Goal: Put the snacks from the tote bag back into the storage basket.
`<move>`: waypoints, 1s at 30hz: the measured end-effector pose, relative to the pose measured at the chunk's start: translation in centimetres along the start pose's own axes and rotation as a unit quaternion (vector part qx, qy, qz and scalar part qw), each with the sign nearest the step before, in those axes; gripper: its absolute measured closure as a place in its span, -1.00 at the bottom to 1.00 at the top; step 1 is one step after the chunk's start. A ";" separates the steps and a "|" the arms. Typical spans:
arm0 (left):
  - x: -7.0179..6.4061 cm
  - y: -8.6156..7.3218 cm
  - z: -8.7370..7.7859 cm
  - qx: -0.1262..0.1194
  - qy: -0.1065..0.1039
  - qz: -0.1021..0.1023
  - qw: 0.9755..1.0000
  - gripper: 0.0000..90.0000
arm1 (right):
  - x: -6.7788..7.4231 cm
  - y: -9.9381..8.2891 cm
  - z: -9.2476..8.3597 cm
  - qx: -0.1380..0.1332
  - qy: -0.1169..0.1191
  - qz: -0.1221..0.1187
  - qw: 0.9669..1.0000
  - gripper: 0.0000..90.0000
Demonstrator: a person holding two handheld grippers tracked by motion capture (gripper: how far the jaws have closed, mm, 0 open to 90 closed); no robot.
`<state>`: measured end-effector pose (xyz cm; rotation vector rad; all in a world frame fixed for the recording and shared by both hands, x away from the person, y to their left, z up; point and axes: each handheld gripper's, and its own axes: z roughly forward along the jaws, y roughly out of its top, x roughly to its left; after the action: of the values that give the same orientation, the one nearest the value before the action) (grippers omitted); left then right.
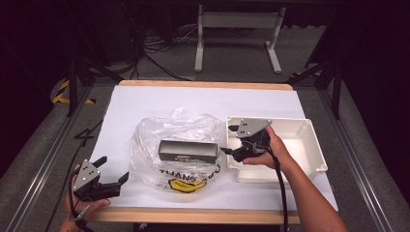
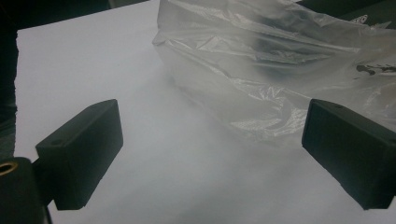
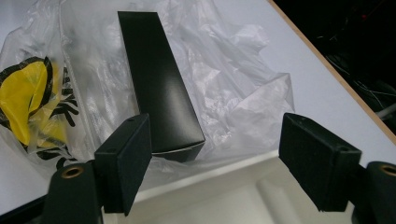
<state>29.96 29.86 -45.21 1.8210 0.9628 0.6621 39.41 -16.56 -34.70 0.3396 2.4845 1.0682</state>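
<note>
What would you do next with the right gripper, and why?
Probably ease the right gripper forward to the black box. Its jaws stand open and empty over the white bin's edge, aimed at the box's near end, which lies on the plastic bag.

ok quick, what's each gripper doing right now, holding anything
left gripper: open, empty, beside the clear plastic bag
right gripper: open, empty, over the white plastic tray, facing the black rectangular box
</note>
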 end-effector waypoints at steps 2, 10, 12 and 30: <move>0.0 0.0 0.0 0.001 0.000 0.003 1.000 -0.86 | 0.0 0.4 0.7 0.009 0.009 -0.007 1.000 -0.42; 0.0 -0.1 -0.1 0.002 -0.003 0.000 1.000 -0.86 | 0.1 1.6 2.9 0.038 0.045 -0.034 0.998 -0.35; 0.0 -0.1 -0.1 0.002 -0.003 0.000 1.000 -0.86 | 0.0 1.8 3.3 0.045 0.049 -0.037 0.997 -0.34; 0.1 -0.3 -0.3 0.006 -0.006 0.003 1.000 -0.86 | 0.4 3.7 8.2 0.151 0.113 -0.083 0.979 -0.34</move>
<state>29.68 30.11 -45.32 1.8364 0.9551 0.6495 43.11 -8.68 -37.19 0.0975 2.8256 0.6944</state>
